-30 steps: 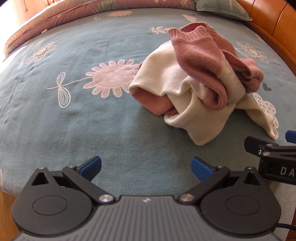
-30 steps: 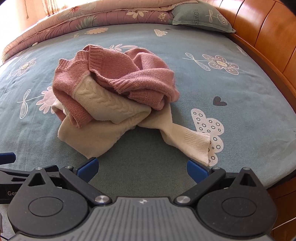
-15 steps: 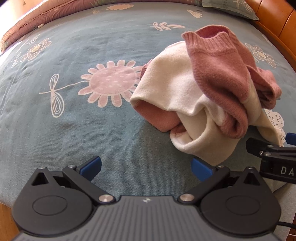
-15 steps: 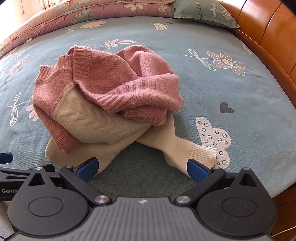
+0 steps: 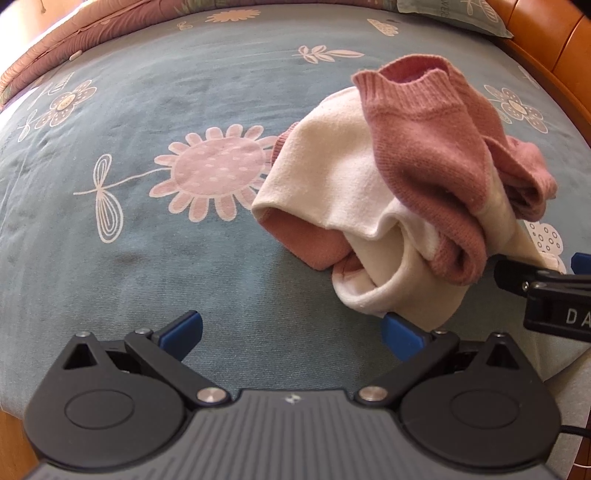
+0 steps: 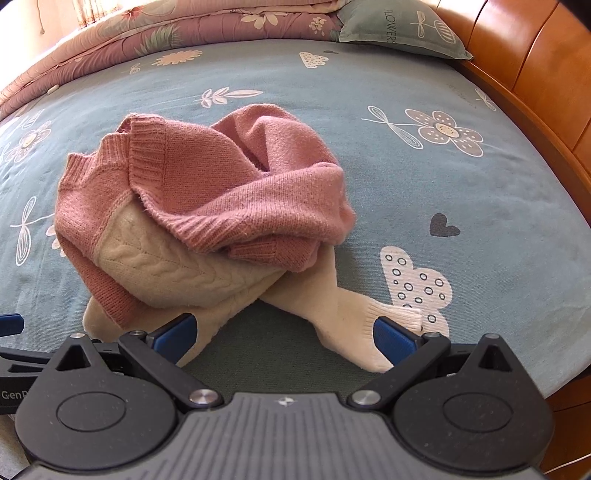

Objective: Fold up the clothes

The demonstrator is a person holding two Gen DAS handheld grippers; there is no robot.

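Note:
A crumpled pink and cream knit sweater (image 6: 207,214) lies in a heap on the blue flowered bedspread (image 6: 461,184). It also shows in the left wrist view (image 5: 399,192), to the right. My right gripper (image 6: 284,332) is open, its blue pads just in front of the sweater's two cream sleeves; the right pad touches the ribbed cuff (image 6: 388,321). My left gripper (image 5: 291,332) is open and empty, its right pad at the edge of a cream sleeve end (image 5: 388,295). The right gripper's finger (image 5: 546,291) shows at the left view's right edge.
A wooden bed frame (image 6: 535,92) curves along the right side. A grey-green pillow (image 6: 399,29) and a pink floral quilt (image 6: 147,40) lie at the far end. The bed's near edge runs just under both grippers.
Both grippers have moved forward toward the sweater, which now looks larger and closer to the pads. Both stay open. The sweater has not moved.

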